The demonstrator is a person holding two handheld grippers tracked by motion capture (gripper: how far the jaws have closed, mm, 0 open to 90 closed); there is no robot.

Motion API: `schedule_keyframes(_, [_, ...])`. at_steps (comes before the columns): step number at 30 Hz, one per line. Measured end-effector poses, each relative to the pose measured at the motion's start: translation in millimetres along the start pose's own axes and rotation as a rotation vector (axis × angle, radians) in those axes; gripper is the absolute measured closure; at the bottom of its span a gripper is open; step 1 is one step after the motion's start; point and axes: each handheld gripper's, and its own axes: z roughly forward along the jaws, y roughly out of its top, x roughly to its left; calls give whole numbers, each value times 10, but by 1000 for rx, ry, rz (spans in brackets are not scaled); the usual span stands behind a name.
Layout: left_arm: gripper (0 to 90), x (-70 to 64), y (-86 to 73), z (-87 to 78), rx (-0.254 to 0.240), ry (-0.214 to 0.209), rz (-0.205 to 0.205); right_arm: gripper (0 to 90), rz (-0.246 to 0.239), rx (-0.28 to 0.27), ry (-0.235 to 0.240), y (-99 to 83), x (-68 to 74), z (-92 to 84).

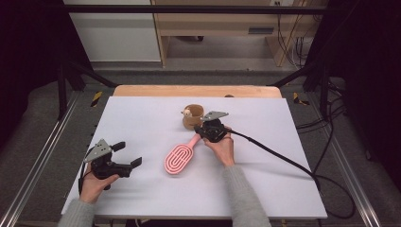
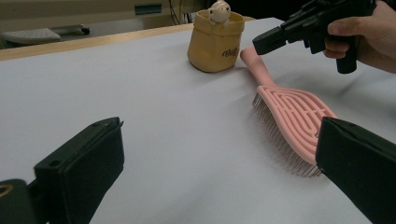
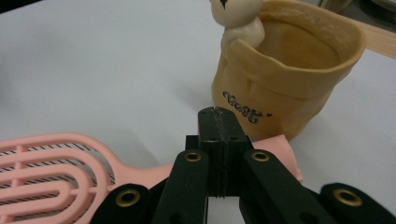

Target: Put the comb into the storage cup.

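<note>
A pink hairbrush (image 1: 178,158) lies bristles-down on the white tabletop (image 1: 142,118), its handle pointing at a tan pouch-shaped cup (image 1: 193,117). A small cream animal figure (image 1: 187,112) perches on the cup's rim. My right gripper (image 1: 197,132) hovers over the handle's end beside the cup. In the right gripper view its jaws press flat together (image 3: 217,116) with nothing between them; the handle (image 3: 275,147) lies below, the cup (image 3: 280,79) just beyond. My left gripper (image 1: 128,153) rests at the table's near left, open and empty (image 2: 219,140), facing the brush (image 2: 294,112) and cup (image 2: 215,42).
A black cable (image 1: 283,158) trails from the right gripper across the table's right side and off its edge. A wooden strip (image 1: 196,91) borders the far edge. Metal rails (image 1: 38,161) run along both sides. Wooden furniture (image 1: 213,28) stands beyond.
</note>
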Motion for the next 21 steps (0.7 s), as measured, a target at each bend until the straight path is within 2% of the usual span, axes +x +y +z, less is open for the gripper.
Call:
schedule_keyframes(10, [10,-1,0,2,1,-2,0,900,-2,22,2,-68,-19,116])
schedule_keyframes(21, [10,-1,0,0,0,-1,1,900,-17,59,-14,-71,-28,96])
